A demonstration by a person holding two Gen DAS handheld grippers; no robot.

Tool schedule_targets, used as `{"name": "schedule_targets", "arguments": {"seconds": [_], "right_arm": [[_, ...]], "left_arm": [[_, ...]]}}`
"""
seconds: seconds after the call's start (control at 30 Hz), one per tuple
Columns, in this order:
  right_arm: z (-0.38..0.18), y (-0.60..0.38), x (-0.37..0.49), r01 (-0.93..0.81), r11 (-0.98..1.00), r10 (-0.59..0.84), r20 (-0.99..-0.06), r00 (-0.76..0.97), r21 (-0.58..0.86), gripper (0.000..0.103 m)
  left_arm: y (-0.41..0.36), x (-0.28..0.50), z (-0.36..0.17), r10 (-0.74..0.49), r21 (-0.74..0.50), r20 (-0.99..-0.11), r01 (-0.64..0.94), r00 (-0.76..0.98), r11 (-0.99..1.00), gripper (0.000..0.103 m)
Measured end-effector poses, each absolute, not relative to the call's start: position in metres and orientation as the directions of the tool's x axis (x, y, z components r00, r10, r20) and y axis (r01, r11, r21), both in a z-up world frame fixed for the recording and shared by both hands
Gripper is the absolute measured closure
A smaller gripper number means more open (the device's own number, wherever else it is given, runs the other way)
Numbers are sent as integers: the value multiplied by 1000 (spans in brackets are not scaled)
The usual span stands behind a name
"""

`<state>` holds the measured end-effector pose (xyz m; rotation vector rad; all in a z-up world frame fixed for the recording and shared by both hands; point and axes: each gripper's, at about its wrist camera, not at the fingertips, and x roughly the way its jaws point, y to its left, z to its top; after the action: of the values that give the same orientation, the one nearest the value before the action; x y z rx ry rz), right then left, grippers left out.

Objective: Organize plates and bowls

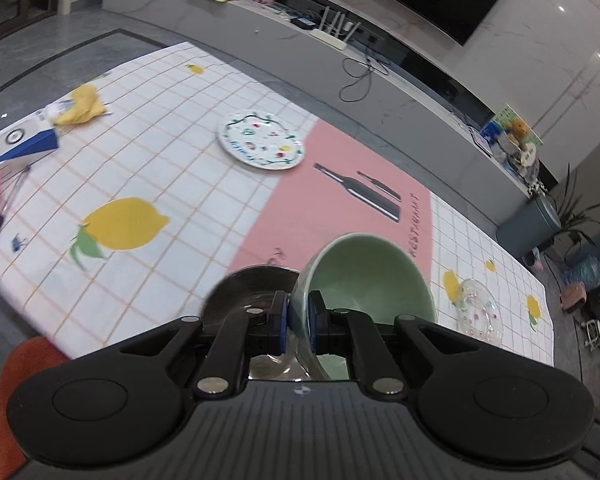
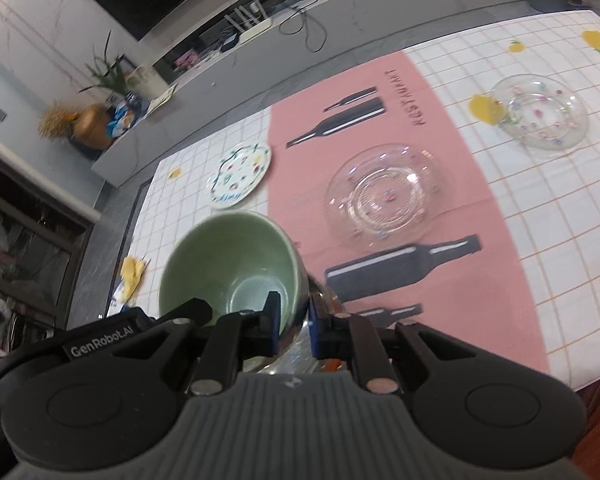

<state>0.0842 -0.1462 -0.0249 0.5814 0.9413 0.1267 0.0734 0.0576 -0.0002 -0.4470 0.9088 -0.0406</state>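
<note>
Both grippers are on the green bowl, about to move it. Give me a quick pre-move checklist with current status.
1. Left gripper pinching the green bowl rim: ok.
2. Right gripper pinching the opposite rim: ok.
3. Bowl empty inside: ok.
4. Bowl free of the dark bowl beside it: cannot tell, they overlap in the left wrist view.
5. Large glass plate on the pink mat holds nothing: ok.
6. Bowl level: not ok, it tilts.
</note>
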Motion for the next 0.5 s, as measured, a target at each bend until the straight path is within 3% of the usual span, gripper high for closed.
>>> {"name": "schedule_targets", "arguments": {"seconds": [0.5], "right_arm": [[-50,-124,83,107,884,332,-770,544,456,91]], "left_arm": [[77,66,-32,-240,-400,-780,-166,578,901,92]]}}
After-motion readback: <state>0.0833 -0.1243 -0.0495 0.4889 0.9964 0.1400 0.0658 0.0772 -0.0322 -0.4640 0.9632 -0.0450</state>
